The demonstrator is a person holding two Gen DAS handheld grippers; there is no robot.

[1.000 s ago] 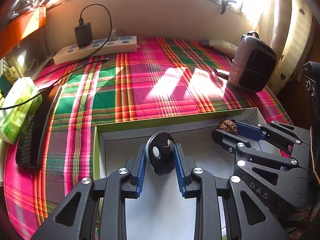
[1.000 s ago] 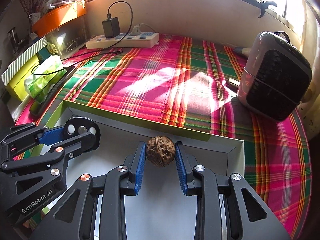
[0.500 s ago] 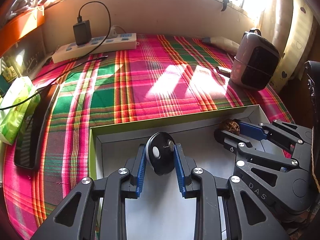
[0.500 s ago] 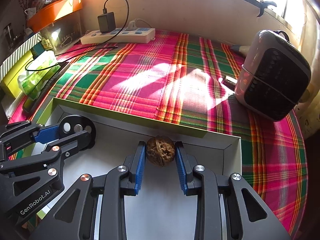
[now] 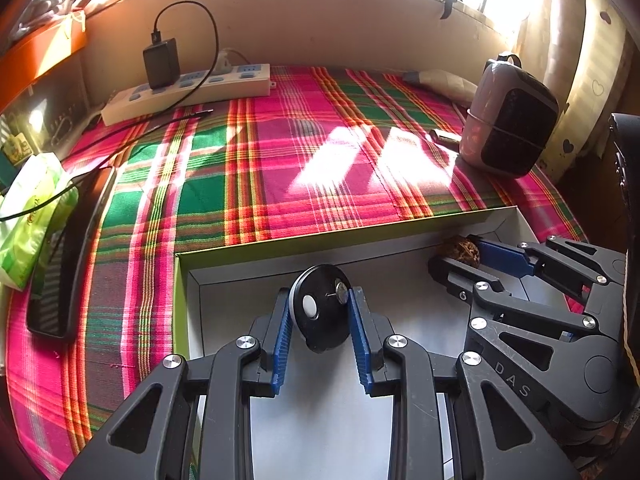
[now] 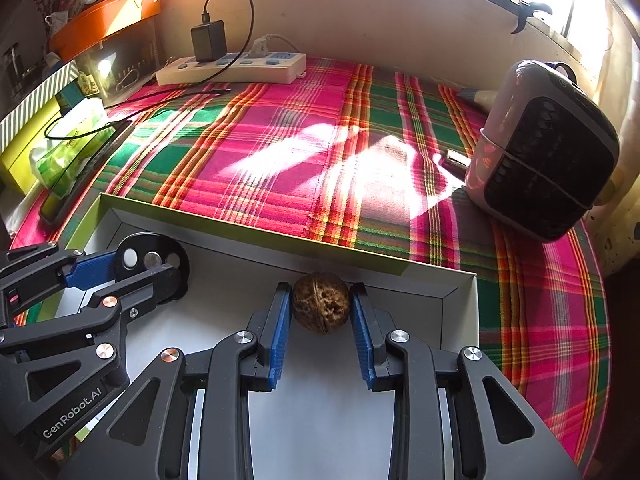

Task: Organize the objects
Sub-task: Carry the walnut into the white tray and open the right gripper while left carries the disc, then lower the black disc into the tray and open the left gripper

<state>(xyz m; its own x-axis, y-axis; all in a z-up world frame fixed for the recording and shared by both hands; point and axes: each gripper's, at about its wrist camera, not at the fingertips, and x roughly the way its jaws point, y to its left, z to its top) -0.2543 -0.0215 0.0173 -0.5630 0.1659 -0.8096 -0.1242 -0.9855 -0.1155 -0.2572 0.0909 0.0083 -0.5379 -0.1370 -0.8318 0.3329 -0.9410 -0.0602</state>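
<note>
My left gripper is shut on a black round disc with a white dot and a metal stud, held over the left part of a white shallow box with a green rim. My right gripper is shut on a brown walnut near the box's far right corner. Each gripper shows in the other's view: the right one with the walnut, the left one with the disc.
The box lies on a pink and green plaid cloth. A white power strip with a black charger sits at the back. A small heater stands at the right. A tissue pack and a dark phone lie at the left.
Both grippers have drawn back and lifted slightly with their objects still held; the box and table appear a little farther away.
</note>
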